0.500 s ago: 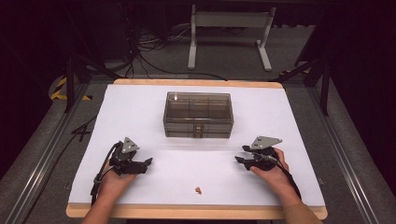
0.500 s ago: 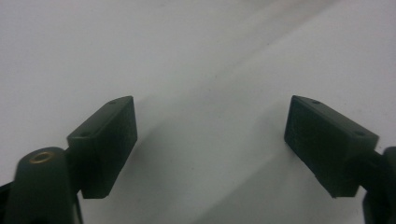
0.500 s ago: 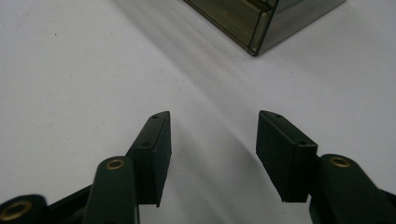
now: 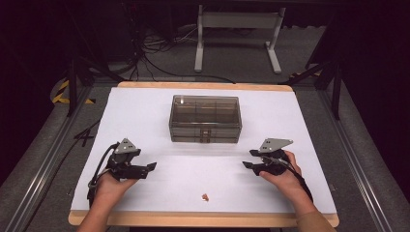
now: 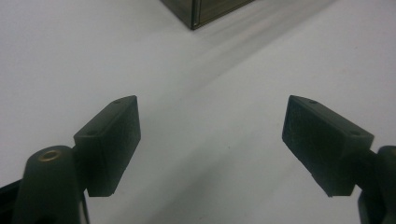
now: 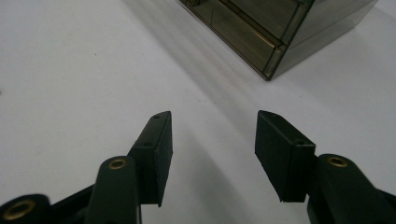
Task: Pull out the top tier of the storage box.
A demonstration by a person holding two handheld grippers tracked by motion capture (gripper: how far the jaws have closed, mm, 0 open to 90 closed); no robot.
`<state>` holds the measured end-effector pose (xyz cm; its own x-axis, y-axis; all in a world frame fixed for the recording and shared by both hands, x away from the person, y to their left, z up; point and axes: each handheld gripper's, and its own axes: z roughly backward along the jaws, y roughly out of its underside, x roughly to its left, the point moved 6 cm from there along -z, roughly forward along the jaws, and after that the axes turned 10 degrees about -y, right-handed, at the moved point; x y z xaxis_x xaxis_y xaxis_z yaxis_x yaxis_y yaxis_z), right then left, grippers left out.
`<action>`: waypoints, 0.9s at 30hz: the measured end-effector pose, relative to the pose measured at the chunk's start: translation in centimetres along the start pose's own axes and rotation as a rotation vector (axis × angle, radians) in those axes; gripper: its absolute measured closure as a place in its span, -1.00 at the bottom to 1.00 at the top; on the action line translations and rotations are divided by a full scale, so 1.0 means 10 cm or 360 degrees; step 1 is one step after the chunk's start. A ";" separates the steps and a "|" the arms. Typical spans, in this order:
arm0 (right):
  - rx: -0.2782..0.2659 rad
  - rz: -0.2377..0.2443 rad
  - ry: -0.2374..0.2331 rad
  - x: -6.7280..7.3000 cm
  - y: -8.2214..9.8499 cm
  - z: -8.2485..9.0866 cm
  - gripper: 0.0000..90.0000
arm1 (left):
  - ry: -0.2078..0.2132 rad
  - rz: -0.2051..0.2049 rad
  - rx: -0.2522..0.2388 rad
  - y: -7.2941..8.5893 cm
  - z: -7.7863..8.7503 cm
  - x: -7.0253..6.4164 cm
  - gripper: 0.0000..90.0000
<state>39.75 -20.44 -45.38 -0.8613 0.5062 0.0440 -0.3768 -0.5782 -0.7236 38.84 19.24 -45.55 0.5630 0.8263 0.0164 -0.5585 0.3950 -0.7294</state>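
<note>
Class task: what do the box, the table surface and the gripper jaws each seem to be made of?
Box: probably smoky clear plastic; its inner dividers show through and the edges gleam. Table surface: matte white sheet, perhaps paper, over a wooden board edge. Jaws in the left gripper view: matte black, probably plastic or rubber, with screw holes.

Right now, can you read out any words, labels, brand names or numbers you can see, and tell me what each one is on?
No readable text.
Smoky clear plastic organizer box: no label or print can be made out.
Left gripper and right gripper: no markings on them can be made out, nor on their grey plates.
White table cover: plain.
Black and yellow striped floor tape: stripes, no words.
</note>
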 end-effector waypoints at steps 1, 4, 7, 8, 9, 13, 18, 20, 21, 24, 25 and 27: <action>0.0003 0.0000 -0.0011 0.01 -0.01 0.01 0.02 | -0.0003 -0.0001 -0.0005 -0.01 0.02 0.00 -0.57; 0.0038 0.0033 -0.0035 0.05 -0.06 0.03 0.01 | 0.0020 0.0009 -0.0006 -0.02 0.03 0.00 -0.58; 0.0060 0.0055 -0.0070 0.08 -0.11 0.06 0.00 | 0.0030 0.0009 0.0002 -0.03 0.03 0.00 -0.57; 0.0061 0.0064 -0.0075 0.08 -0.13 0.07 0.00 | 0.0032 0.0004 0.0008 -0.03 0.03 -0.01 -0.56; 0.0054 0.0065 -0.0085 0.09 -0.16 0.09 0.00 | 0.0032 0.0000 0.0009 -0.03 0.03 -0.01 -0.56; 0.0043 0.0069 -0.0102 0.08 -0.22 0.11 -0.03 | 0.0025 -0.0008 -0.0002 -0.04 0.05 -0.01 -0.57; 0.0067 0.0110 -0.0131 0.08 -0.37 0.08 -0.06 | 0.0033 -0.0001 -0.0002 -0.04 0.07 0.00 -0.57; 0.0061 0.0120 -0.0172 0.10 -0.42 0.06 -0.05 | 0.0034 0.0002 -0.0006 -0.04 0.07 0.00 -0.57; 0.0057 0.0125 -0.0180 0.11 -0.45 0.05 -0.03 | 0.0029 -0.0005 -0.0010 -0.04 0.08 0.01 -0.57; 0.0049 0.0150 -0.0210 0.13 -0.51 0.01 0.00 | 0.0035 0.0001 -0.0006 -0.04 0.09 0.01 -0.57; 0.0045 0.0164 -0.0223 0.14 -0.54 -0.02 0.01 | 0.0030 -0.0010 -0.0014 -0.05 0.09 0.02 -0.57; 0.0046 0.0193 -0.0229 0.15 -0.58 -0.06 0.03 | 0.0027 -0.0005 -0.0020 -0.05 0.10 0.02 -0.57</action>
<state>40.79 -15.96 -41.53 -0.9400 0.3361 0.0576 -0.2754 -0.6485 -0.7096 38.64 19.59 -44.50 0.5752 0.8180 0.0073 -0.5488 0.3925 -0.7381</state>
